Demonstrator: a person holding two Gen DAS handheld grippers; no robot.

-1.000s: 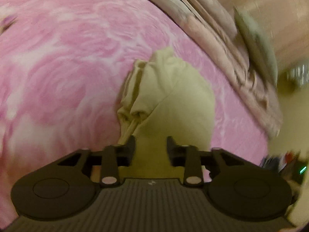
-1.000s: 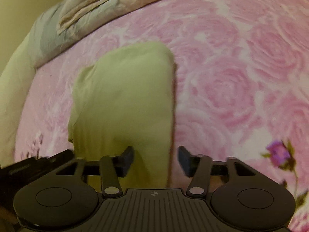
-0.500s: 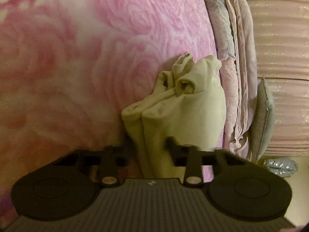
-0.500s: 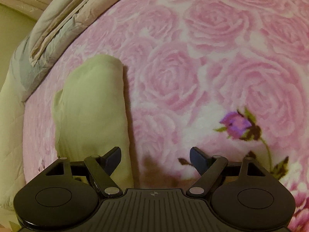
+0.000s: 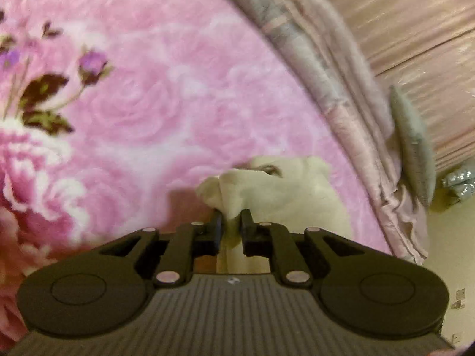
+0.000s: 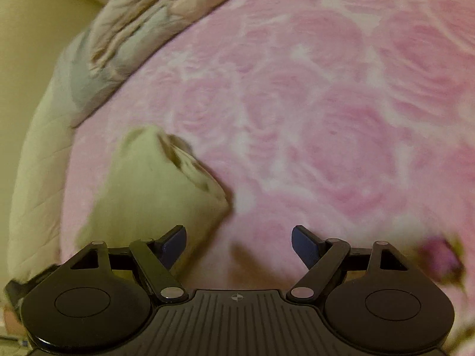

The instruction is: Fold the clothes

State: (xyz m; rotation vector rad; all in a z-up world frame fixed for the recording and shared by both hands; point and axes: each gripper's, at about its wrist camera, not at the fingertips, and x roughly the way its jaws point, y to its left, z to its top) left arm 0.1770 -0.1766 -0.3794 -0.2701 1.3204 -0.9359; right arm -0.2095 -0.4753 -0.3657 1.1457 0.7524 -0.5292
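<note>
A folded pale yellow garment (image 5: 297, 195) lies on the pink rose-patterned blanket (image 5: 178, 89), close to the bed's edge. My left gripper (image 5: 231, 222) pinches a fold of its near edge between the pads; the jaws are easing open a little, with the cloth still caught between them. In the right wrist view the same garment (image 6: 154, 190) lies at the lower left. My right gripper (image 6: 239, 237) stands wide open over bare blanket (image 6: 326, 118) beside it. Its left finger overlaps the garment's right edge, and nothing is between the fingers.
A rumpled beige and grey quilt (image 5: 341, 89) runs along the bed's edge behind the garment, with a grey-green cushion (image 5: 412, 148) leaning beyond it. In the right wrist view the quilt (image 6: 133, 20) lies at the upper left above a pale mattress side (image 6: 35, 148).
My left gripper closed on the garment's near edge and swung with it; the bundle now looks shorter. My right gripper opened wider and slid right, off the garment.
</note>
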